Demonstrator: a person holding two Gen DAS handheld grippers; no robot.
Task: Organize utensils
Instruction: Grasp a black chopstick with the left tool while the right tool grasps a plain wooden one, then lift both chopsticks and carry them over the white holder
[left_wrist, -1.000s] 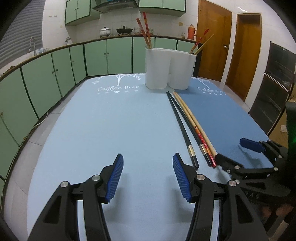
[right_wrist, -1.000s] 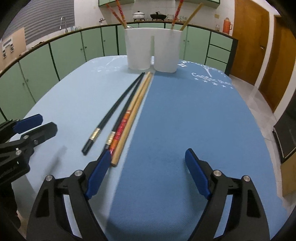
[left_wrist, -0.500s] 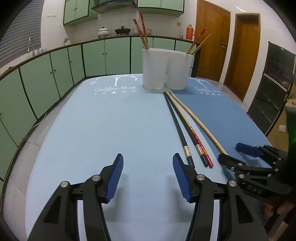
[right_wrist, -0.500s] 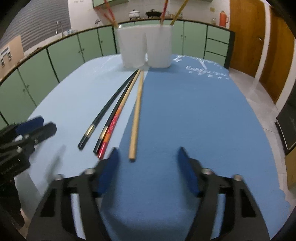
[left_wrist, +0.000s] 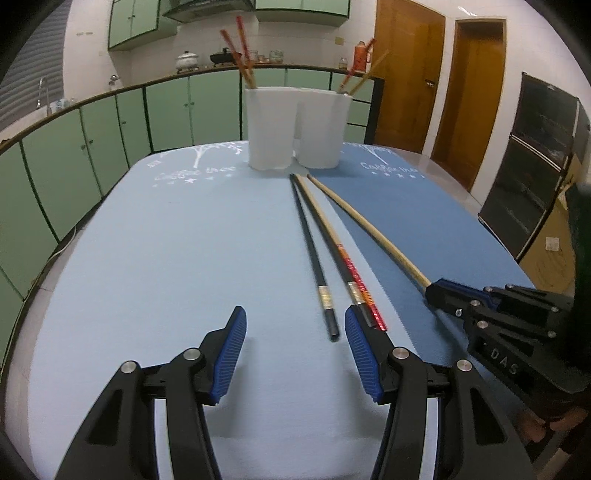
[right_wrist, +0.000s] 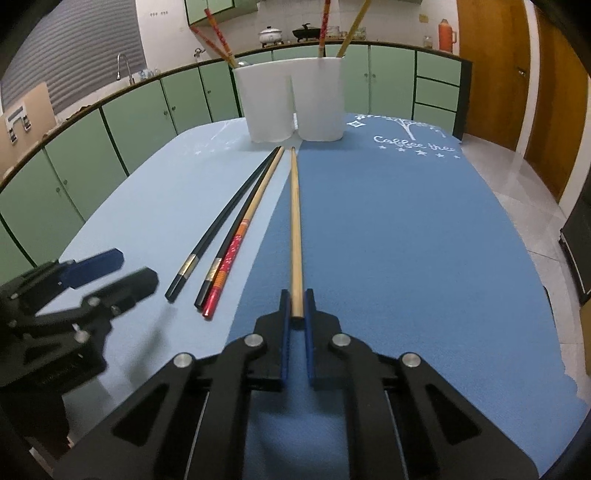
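Observation:
My right gripper (right_wrist: 296, 300) is shut on the near end of a plain wooden chopstick (right_wrist: 295, 221), which lies on the dark blue mat and points at the white twin-cup holder (right_wrist: 291, 99). To its left lie a black chopstick (right_wrist: 218, 225), a second black one and a red-ended one (right_wrist: 231, 258). My left gripper (left_wrist: 295, 332) stands open just above the light blue mat with nothing between its fingers. The black chopstick's (left_wrist: 314, 254) near end lies just ahead of its right finger. The right gripper (left_wrist: 439, 293) also shows in the left wrist view, holding the wooden chopstick (left_wrist: 369, 225).
The holder (left_wrist: 295, 125) stands at the table's far end with red and wooden chopsticks upright in both cups. Green cabinets run behind and to the left, wooden doors to the right. The table edge (right_wrist: 554, 295) drops off on the right.
The right gripper's jaws closed onto the wooden chopstick, whose near end swung away from the other three. The left gripper moved forward toward the black chopstick's end.

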